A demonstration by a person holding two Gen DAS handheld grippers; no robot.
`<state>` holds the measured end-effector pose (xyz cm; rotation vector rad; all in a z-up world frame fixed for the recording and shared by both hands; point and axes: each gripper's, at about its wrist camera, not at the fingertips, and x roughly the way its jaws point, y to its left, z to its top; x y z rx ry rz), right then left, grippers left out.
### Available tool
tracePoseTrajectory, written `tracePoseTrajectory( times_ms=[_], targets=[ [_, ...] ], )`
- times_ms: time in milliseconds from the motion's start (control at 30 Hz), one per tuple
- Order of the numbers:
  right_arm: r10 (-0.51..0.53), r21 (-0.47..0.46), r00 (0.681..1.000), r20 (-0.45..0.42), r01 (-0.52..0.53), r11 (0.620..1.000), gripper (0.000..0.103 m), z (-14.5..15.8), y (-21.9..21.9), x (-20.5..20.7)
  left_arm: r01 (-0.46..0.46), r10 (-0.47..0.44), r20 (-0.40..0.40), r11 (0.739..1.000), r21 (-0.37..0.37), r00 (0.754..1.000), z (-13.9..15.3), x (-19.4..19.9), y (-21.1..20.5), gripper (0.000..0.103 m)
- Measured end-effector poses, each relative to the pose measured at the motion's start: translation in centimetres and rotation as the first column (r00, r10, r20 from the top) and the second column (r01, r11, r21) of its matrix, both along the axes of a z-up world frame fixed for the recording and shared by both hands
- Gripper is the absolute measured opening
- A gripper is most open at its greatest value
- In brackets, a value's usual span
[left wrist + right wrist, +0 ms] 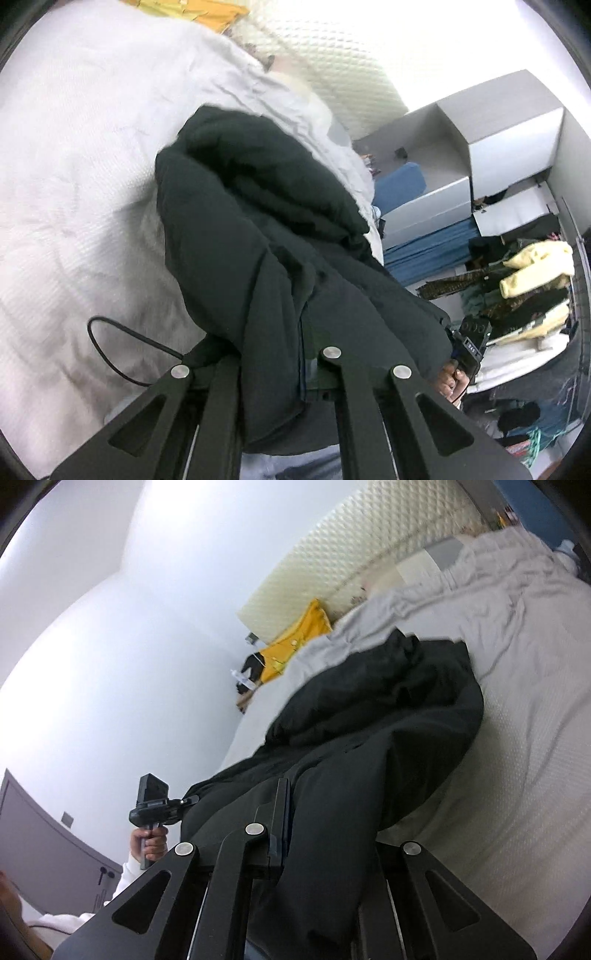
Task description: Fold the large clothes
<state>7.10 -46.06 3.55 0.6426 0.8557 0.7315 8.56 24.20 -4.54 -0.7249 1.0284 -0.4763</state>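
Note:
A large dark padded coat (266, 229) lies bunched on a bed with a pale grey cover (74, 166). My left gripper (277, 373) is shut on a hem of the coat, whose cloth drapes over and hides the fingertips. In the right wrist view the same coat (369, 738) stretches from the bed cover (517, 701) to my right gripper (314, 830), which is shut on its near edge. The left gripper (155, 805), held in a hand, shows at the coat's left edge. The right gripper's body (469, 343) shows past the coat's right edge in the left wrist view.
A quilted cream headboard (351, 554) and a yellow garment (295, 638) are at the bed's head. Grey open boxes (480, 155), blue cloth (432, 247) and a heap of clothes (532, 288) fill the floor beside the bed. A black cable (122, 347) loops over the cover.

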Motion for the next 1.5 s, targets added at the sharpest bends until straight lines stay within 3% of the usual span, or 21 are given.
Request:
tracePoseTrajectory(
  times_ms=[367, 567, 800, 900, 1067, 1300, 1500],
  targets=[
    [-0.034, 0.018, 0.999, -0.034, 0.034, 0.999, 0.006, 3.6, -0.9, -11.0, 0.023, -0.022, -0.015, 0.998, 0.057, 1.000, 6.5, -12.5, -2.7, 0.003],
    [-0.079, 0.031, 0.994, -0.072, 0.081, 0.996, 0.006, 3.8, -2.0, -12.9, 0.051, -0.048, -0.038, 0.996, 0.080, 0.998, 8.1, -14.4, -4.8, 0.003],
    [-0.106, 0.033, 0.993, -0.056, 0.108, 0.994, 0.006, 4.7, -2.2, -7.2, 0.056, -0.058, 0.009, 0.992, 0.117, 0.998, 8.5, -6.8, -5.4, 0.004],
    [-0.150, 0.076, 0.983, -0.104, 0.158, 0.985, 0.006, 4.6, -1.8, -3.1, 0.028, -0.025, -0.023, 0.991, 0.134, 0.999, 8.1, -2.1, -4.9, 0.005],
    [-0.201, 0.068, 0.968, -0.148, 0.213, 0.975, 0.006, 3.9, -0.9, 4.6, -0.088, 0.099, -0.105, 0.990, 0.110, 0.990, 6.4, 5.3, -3.2, 0.009],
    [-0.302, 0.022, 0.910, -0.284, 0.321, 0.947, 0.006, -0.5, -0.5, 13.8, -0.211, 0.232, -0.203, 0.970, 0.119, 0.951, 2.5, 13.4, -3.0, 0.010],
    [-0.374, -0.028, 0.820, -0.433, 0.403, 0.915, 0.006, -6.3, -0.7, 18.9, -0.254, 0.294, -0.272, 0.952, 0.172, 0.916, -1.1, 18.4, -4.0, 0.011]
  ],
)
